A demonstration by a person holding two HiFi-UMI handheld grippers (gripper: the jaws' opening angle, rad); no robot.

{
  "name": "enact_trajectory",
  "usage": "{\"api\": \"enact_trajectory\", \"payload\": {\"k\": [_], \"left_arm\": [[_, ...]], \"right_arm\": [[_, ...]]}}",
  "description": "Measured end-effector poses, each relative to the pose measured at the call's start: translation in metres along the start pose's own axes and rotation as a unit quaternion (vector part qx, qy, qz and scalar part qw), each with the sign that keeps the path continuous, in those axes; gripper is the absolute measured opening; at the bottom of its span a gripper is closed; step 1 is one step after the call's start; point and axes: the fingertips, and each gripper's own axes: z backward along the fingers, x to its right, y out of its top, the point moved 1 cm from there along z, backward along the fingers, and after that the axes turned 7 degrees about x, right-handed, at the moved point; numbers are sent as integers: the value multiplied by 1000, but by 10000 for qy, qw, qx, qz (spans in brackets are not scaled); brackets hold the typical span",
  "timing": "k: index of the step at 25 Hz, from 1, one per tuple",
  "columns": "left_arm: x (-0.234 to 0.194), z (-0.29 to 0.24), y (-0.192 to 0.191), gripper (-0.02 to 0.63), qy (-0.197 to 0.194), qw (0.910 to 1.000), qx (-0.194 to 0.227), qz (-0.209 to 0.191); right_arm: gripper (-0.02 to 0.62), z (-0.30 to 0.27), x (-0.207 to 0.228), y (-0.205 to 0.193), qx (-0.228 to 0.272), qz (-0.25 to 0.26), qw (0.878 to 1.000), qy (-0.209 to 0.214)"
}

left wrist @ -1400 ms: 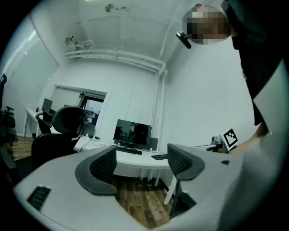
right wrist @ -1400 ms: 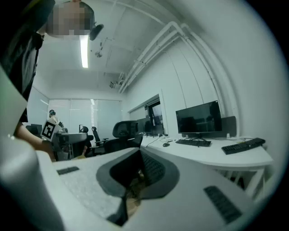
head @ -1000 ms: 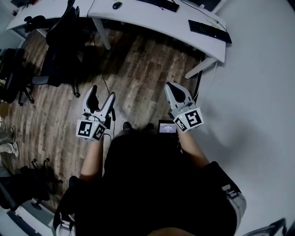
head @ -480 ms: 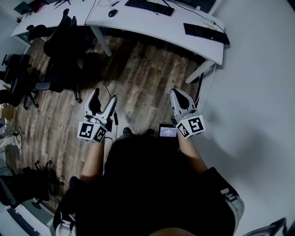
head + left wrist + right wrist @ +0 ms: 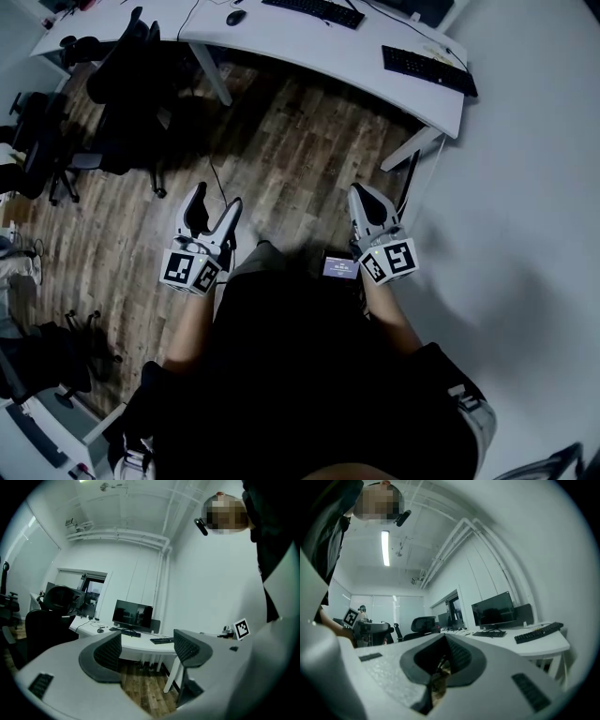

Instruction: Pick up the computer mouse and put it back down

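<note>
Hardly anything has shifted in half a second: both grippers keep their places over the wood floor, with a knee now forward between them. The left gripper has its jaws apart, holding nothing; the right gripper has its jaws together, also holding nothing. Print on the small screen is unreadable. Far off, one mouse lies on the white desk, left of two keyboards.

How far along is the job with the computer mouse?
Nothing looks done yet. The computer mouse lies untouched on the white desk. In hand: nothing; the left hand-held gripper is open and empty, the right hand-held gripper shut on nothing. Left: approach the desk, pick up, set down.
</note>
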Motion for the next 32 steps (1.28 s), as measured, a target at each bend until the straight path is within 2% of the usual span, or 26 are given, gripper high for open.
{"api": "enact_trajectory", "payload": {"k": [9,19,25,32], "left_arm": [[-3,-28,3,330,-27,9998,168,-112],[-39,-67,-10,330,12,9998,214,-24],[-76,-111,-13,330,80,9995,280,119],[-142,-166,-11,330,144,9991,334,211]], "right_arm": [[3,-16,17,5,32,142,9998,110],[3,-51,44,-2,-132,249,9996,31],[3,-106,65,-4,-223,375,9989,142],[3,-199,83,0,-248,454,9982,305]]}}
